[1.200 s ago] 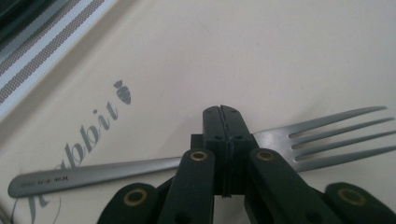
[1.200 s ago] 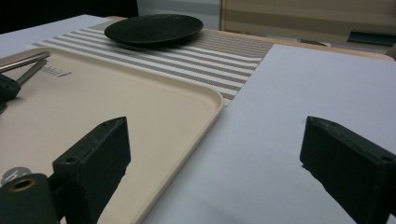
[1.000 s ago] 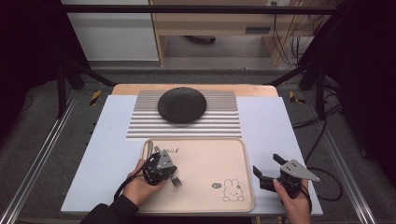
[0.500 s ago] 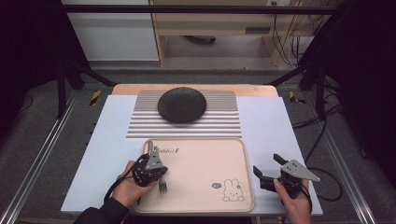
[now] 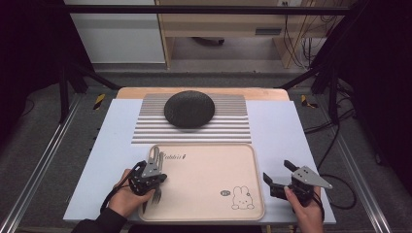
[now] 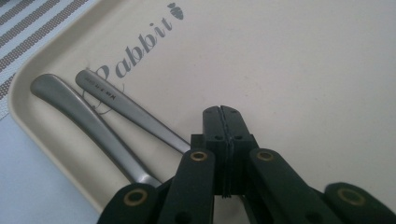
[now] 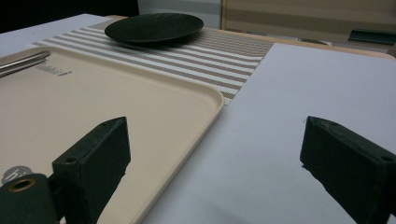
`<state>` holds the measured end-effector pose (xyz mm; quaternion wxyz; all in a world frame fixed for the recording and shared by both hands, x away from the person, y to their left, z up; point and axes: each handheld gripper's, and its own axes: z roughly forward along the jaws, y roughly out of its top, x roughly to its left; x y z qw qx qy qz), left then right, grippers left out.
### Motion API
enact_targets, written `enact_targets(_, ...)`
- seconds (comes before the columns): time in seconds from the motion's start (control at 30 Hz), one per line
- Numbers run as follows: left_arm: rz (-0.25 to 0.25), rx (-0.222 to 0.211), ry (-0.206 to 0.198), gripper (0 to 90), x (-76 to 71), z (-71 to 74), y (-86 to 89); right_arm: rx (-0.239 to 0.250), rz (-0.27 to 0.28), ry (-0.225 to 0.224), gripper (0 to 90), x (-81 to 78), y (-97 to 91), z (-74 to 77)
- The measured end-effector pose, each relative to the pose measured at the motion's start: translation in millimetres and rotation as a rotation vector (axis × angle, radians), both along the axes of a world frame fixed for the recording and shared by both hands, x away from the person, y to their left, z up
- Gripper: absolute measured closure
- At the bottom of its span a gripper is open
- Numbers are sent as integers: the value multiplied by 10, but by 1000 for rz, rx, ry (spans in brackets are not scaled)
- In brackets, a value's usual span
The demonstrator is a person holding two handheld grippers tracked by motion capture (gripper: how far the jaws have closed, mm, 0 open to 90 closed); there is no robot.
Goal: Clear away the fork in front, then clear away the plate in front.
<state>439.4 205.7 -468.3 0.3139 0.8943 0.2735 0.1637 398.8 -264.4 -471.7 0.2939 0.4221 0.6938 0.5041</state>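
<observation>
The left gripper (image 6: 221, 111) jaws are pressed together, empty, just right of two cutlery handles (image 6: 121, 108); the right gripper (image 7: 215, 154) jaws are spread wide.

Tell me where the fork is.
In the high view the fork lies at the beige tray's near-left edge, partly under the left tool, beside another utensil handle.

The left gripper (image 6: 221, 112), jaws pressed together, hovers over two metal handles (image 6: 126, 109), perhaps touching one.
</observation>
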Motion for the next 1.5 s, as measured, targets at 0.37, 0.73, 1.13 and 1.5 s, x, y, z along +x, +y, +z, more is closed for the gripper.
enact_targets(0.37, -9, 5, -55, 900, 45, 26, -52, -1, 0, 0, 84, 4, -2, -2)
enact_targets(0.73, -78, 22, -206, 900, 102, 268, -208, 9, -5, -4, 80, -1, -4, 4)
enact_targets(1.13, -100, 49, -263, 900, 310, 344, -308, 2, 0, -8, 77, 3, 4, 7)
enact_targets(1.5, -121, 57, -328, 845, 581, 437, -304, 7, 10, -21, 70, 12, 11, 16)
